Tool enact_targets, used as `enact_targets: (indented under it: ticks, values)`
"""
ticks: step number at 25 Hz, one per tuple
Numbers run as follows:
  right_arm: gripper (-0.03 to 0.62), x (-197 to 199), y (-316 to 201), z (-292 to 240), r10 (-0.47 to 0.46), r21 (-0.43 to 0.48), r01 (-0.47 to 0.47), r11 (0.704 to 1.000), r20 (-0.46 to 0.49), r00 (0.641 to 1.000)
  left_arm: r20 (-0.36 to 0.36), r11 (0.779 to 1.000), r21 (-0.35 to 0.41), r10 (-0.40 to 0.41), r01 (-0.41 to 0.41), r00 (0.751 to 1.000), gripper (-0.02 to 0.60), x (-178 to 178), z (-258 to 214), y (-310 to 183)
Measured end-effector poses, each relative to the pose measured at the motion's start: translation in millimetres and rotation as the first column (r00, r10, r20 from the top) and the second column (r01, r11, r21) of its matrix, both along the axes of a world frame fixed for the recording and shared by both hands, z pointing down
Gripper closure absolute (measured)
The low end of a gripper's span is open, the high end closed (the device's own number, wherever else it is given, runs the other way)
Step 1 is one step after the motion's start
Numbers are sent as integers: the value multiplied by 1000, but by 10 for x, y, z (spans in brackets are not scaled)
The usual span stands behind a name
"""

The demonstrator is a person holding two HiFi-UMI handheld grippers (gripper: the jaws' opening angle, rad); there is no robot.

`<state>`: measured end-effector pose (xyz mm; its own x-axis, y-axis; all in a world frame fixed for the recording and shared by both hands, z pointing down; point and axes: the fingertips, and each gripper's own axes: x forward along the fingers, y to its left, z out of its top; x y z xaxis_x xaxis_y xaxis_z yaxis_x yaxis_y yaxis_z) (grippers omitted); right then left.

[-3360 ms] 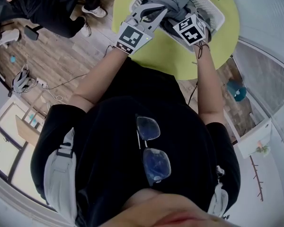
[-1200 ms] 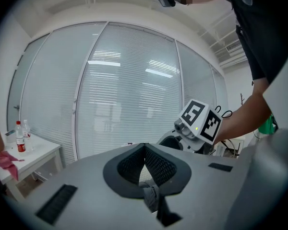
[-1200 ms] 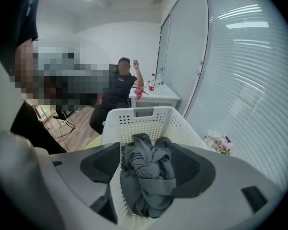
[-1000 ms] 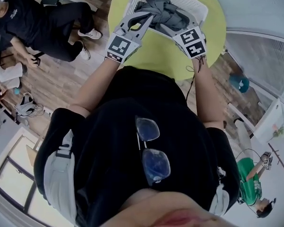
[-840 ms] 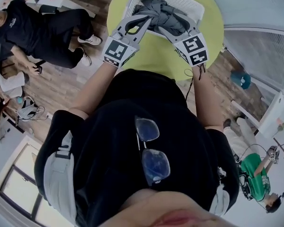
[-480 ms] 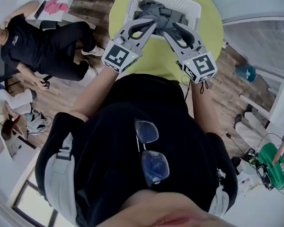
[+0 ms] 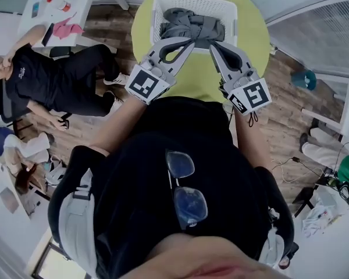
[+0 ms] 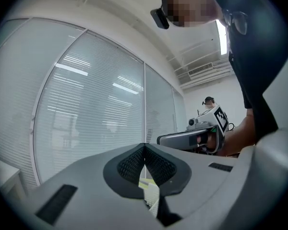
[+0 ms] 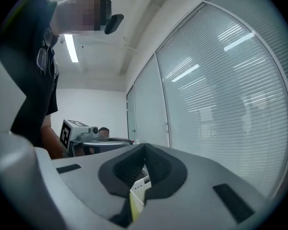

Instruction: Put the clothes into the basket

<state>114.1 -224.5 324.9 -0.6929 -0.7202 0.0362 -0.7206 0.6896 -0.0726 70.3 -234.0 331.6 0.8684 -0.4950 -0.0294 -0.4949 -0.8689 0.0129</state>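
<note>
**Head view:** taken from above the person and faced steeply down, with the basket (image 7: 193, 0) far off at the top edge.

**Left gripper view:** taken level along the left gripper (image 8: 145, 145), near the basket, toward a glass wall (image 8: 86, 104) behind it.

**Right gripper view:** set likewise on the right gripper (image 9: 145, 145).

The basket is shared by all three views. In each gripper view the other gripper is also seen.

A round green table (image 7: 253, 28) stands on wood-plank floor (image 7: 279, 127), beside blind-covered glass walls (image 8: 86, 114) under a ceiling strip light (image 9: 71, 48).
</note>
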Motion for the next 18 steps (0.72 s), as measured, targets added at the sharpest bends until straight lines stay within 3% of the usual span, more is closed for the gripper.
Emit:
enact_targets:
  ticks: [18]
  values:
    - [569,-7,280,171,19,-14,-18,1000,8,1000,33,998,-43,39,-38,999,574,-9,156,239]
